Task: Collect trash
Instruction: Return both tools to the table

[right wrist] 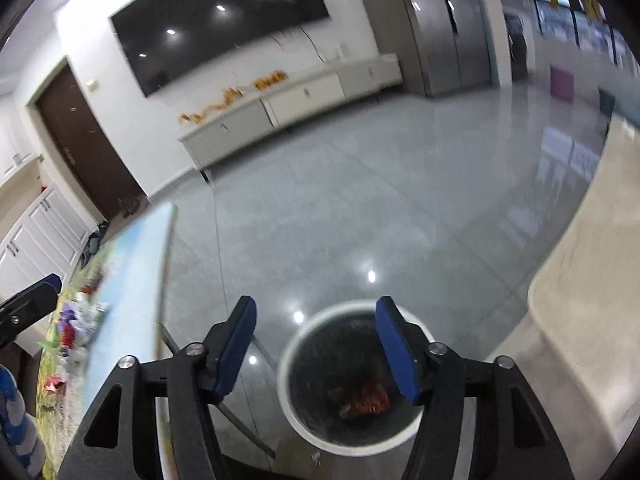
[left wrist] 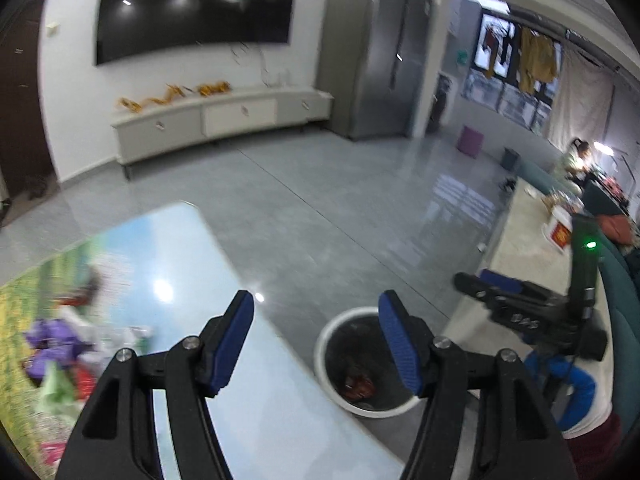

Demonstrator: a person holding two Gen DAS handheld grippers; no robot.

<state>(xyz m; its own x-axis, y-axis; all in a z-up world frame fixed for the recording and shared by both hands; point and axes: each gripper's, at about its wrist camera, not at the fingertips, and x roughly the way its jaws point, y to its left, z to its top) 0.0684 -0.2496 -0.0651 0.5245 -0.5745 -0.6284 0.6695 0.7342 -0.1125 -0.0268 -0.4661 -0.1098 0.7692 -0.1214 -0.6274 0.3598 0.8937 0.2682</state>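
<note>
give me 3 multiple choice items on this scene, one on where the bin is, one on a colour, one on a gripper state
1. Where does the bin stand?
A. on the table
B. on the floor beside the table
C. on the cabinet

2. What colour are the gripper pads?
A. blue
B. red
C. yellow

3. How is the right gripper?
A. shut on a wrapper
B. shut and empty
C. open and empty

Answers: 1 B, the bin sits on grey floor next to the table edge. 2 A, both pads are blue. 3 C, its jaws stand apart with only the bin seen between them.
</note>
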